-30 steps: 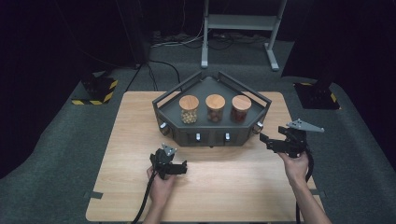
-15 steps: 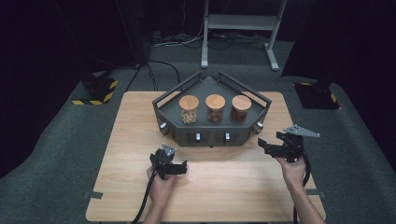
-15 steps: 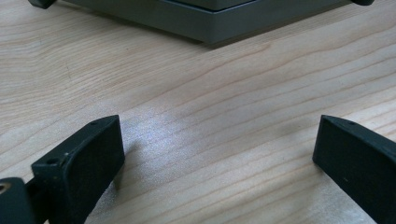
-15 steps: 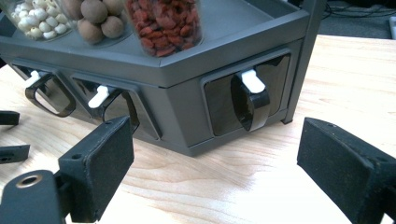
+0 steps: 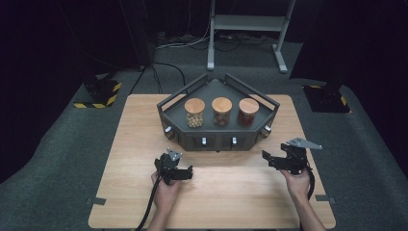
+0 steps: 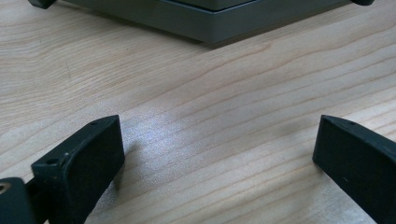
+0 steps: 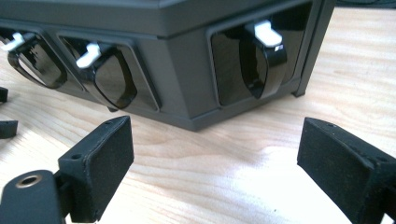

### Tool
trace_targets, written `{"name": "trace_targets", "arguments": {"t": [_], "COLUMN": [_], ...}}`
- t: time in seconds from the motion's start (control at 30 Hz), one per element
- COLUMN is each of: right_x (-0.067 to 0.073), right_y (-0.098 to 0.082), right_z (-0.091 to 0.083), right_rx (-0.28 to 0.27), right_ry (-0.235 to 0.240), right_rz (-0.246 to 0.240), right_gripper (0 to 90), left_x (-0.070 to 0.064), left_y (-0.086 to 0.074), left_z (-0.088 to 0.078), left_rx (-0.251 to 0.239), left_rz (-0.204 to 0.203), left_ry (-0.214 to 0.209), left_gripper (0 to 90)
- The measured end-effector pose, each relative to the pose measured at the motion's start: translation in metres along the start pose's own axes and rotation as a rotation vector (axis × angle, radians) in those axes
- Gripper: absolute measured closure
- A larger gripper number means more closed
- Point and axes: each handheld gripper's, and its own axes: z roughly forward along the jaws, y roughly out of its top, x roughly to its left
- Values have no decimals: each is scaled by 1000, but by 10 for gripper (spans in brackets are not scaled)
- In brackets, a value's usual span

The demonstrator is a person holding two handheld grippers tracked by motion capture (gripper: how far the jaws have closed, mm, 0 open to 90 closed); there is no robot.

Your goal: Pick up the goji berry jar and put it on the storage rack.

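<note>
Wood grain runs across the table under both our hands, and on its far half stands the dark rack, a low angled stand with a rail around its back. On the rack we see three jars in a row, each under a round wooden lid: the left jar with pale round pieces, the middle jar with brown ones, the right jar with something reddish. Our left gripper lies low over the table near the rack's front left, jaws wide apart with bare wood between them; in the left gripper view the rack's base sits beyond them at the top, well clear of the pads. Our right gripper is held just off the rack's front right corner, grey plate on top, jaws also spread with nothing between them. In the right gripper view the rack's front face shows glossy black scoops hanging in recesses, each with a white tab; the nearest scoop sits straight ahead above the gap between the pads, not touched by either.
</note>
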Motion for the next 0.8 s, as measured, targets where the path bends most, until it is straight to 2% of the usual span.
{"name": "trace_targets", "arguments": {"t": [0.1,0.23,0.4,0.57,0.8], "right_x": [0,-2,-1,3,10], "right_y": [-5,-13,-19,-22,-25], "right_z": [4,10,15,22,33], "right_rx": [9,9,13,34,60], "right_ry": [-5,11,23,14,-33], "right_rz": [13,47,63,50,38], "right_gripper": [104,104,103,98,99], "left_x": [0,0,0,0,0], "left_y": [0,0,0,0,0], "left_z": [0,0,0,0,0], "left_rx": [0,0,0,0,0], "left_rz": [0,-1,-1,-1,-1], "left_ry": [0,-1,-1,-1,-1], "left_gripper": [21,20,20,20,20]}}
